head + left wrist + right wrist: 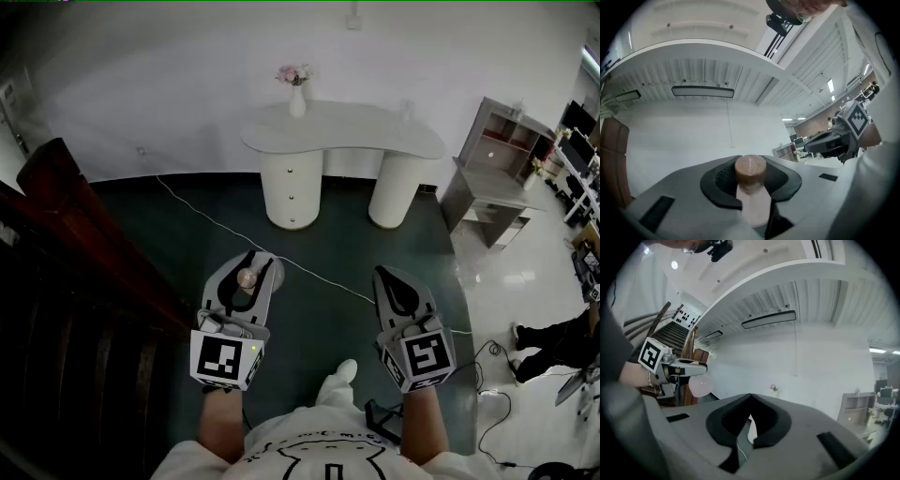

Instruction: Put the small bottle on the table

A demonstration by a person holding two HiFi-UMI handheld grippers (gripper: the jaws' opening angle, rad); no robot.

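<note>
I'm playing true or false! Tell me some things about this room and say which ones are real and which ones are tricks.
1. The left gripper holds the small bottle. True.
2. The right gripper holds a cup. False: its jaws are shut with nothing between them.
3. A vase of flowers stands on the white table. True.
4. The bottle already stands on the table. False: it is in the left gripper, well short of the table.
5. The bottle has a green cap. False: its cap is brown.
</note>
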